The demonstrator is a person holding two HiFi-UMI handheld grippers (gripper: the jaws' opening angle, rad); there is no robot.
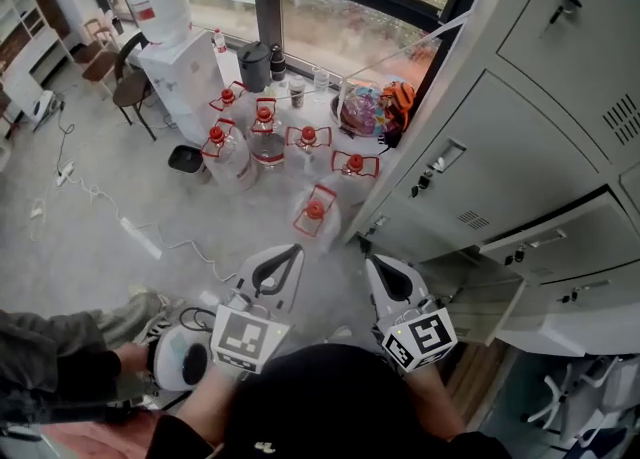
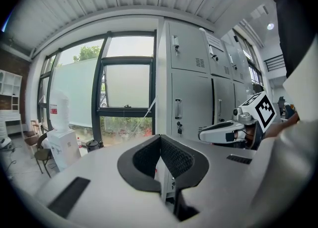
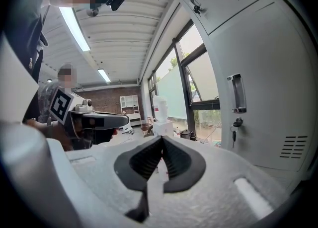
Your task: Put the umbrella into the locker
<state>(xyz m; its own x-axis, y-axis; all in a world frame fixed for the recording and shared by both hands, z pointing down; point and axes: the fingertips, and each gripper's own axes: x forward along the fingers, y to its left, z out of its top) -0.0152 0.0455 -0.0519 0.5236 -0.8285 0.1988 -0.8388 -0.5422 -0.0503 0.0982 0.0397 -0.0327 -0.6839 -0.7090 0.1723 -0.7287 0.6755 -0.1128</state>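
My left gripper [image 1: 291, 250] and right gripper [image 1: 373, 263] are held side by side low in the head view, both pointing at the floor in front of the grey lockers [image 1: 520, 127]. The left gripper's [image 2: 160, 136] black pads meet at the tip with nothing between them. The right gripper [image 3: 162, 137] is shut the same way and empty. Each shows in the other's view: the right gripper [image 2: 223, 132] and the left gripper [image 3: 99, 121]. A low locker door [image 1: 487, 299] stands ajar at the right. I cannot pick out an umbrella in any view.
Several water jugs with red handles [image 1: 265, 142] stand on the floor by the window, beside a water dispenser [image 1: 165, 17] and a black kettle [image 1: 255, 65]. A colourful bag [image 1: 365, 107] lies against the lockers. A person [image 1: 60, 357] crouches at the lower left. A key [image 3: 237, 122] hangs in a locker door.
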